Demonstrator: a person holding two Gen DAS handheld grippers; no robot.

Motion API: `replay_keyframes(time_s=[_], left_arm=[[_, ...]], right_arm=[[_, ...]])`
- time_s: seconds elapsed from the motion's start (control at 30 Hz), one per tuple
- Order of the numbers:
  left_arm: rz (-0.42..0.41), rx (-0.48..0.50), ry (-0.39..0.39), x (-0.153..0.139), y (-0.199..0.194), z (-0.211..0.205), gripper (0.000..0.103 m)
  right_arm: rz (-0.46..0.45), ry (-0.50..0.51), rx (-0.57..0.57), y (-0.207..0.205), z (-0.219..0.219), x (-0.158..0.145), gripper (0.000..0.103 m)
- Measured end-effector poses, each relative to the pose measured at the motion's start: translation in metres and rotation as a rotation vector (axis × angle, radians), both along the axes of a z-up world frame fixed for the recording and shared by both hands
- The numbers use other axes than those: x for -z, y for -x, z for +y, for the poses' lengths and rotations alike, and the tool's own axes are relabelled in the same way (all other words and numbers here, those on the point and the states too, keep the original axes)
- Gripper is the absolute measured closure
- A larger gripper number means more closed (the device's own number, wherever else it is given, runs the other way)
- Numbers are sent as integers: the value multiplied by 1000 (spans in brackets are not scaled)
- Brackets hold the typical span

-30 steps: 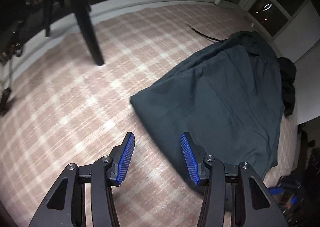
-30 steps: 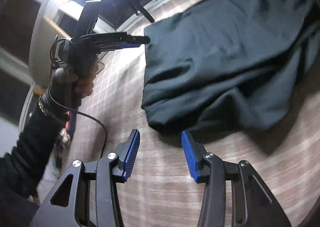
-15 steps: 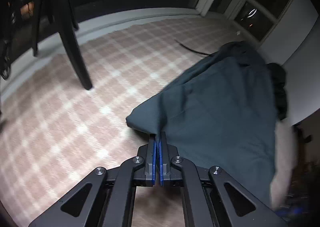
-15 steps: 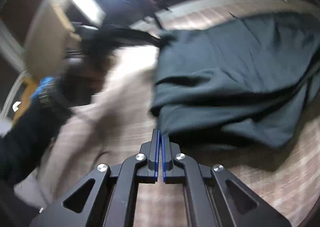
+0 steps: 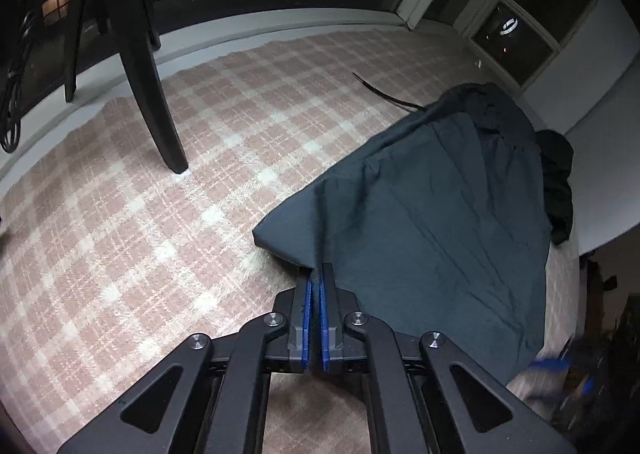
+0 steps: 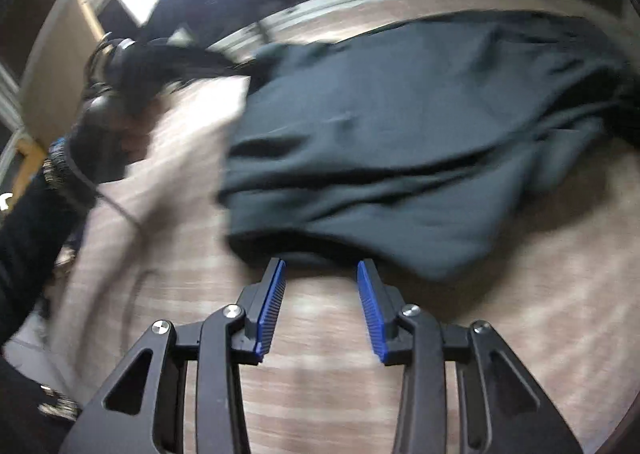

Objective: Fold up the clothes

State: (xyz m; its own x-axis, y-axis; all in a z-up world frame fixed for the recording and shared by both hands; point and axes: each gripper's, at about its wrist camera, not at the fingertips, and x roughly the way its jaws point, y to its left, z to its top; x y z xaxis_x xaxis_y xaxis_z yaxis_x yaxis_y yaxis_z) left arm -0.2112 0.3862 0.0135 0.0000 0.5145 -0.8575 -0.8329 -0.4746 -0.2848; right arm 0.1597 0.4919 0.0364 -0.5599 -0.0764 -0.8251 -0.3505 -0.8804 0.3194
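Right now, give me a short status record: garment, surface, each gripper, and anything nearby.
garment: dark teal cloth, rumpled, one corner lifted
surface: pink plaid rug
left gripper: shut on the cloth's corner
right gripper: open, at the cloth's near edge, holding nothing
nearby: black chair leg on the rug; black garment behind the cloth; cable on the rug
view note: right wrist view blurred

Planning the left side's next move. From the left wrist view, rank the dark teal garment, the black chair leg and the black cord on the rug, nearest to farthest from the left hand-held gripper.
1. Dark teal garment: its corner is clamped in the left hand-held gripper.
2. Black chair leg: ahead, to the left, standing on the rug.
3. Black cord: far ahead, slightly right, beyond the garment.
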Motion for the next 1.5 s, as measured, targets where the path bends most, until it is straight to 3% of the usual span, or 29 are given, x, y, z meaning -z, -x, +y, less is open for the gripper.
replay_keyframes(time_s=[0.17,0.27,0.3,0.33,0.37,0.4,0.5,0.63,0.7,0.77,0.8,0.83,0.9,1.0,1.2,1.3,1.4,1.5], left_arm=[[57,0,19,-14,-11,-19,93],[85,19,7,-29,-32,-37,88],[91,39,1,-34,-43,-42,82],[96,73,-5,-39,-58,-46,78],[101,127,-18,-45,-78,-50,75],[103,166,-25,-48,-95,-50,70],[119,299,-38,-53,-146,-45,69],[165,456,-11,-42,-194,-24,66],[158,452,28,-30,-194,-13,67],[145,443,52,-21,-189,-5,83],[136,435,56,-17,-185,-2,101],[127,427,60,-14,-181,1,103],[122,416,45,-16,-175,-4,103],[120,399,23,-27,-168,-8,103],[99,370,-11,-47,-153,-8,103],[101,364,-8,-49,-151,-5,103],[108,377,-6,-49,-156,-6,103],[111,383,-3,-48,-157,-5,103]], right_arm=[[-35,42,149,-30,55,12,66],[13,108,139,-22,68,16,66],[11,118,125,-15,68,19,66],[4,127,112,-10,70,22,66],[-2,136,100,-5,71,25,77],[6,148,94,-3,72,24,102],[90,223,112,-6,83,11,101],[126,267,136,-10,93,0,101],[144,289,148,-13,98,-5,101],[163,311,160,-15,103,-11,101],[172,322,166,-16,105,-13,101],[181,333,172,-18,108,-16,101],[156,320,196,-22,111,-16,99],[81,215,207,-23,95,-16,97],[133,213,51,-30,41,-25,96],[76,177,-27,-9,21,-13,96],[63,143,-35,-1,21,-5,96],[51,91,26,7,38,3,96]])
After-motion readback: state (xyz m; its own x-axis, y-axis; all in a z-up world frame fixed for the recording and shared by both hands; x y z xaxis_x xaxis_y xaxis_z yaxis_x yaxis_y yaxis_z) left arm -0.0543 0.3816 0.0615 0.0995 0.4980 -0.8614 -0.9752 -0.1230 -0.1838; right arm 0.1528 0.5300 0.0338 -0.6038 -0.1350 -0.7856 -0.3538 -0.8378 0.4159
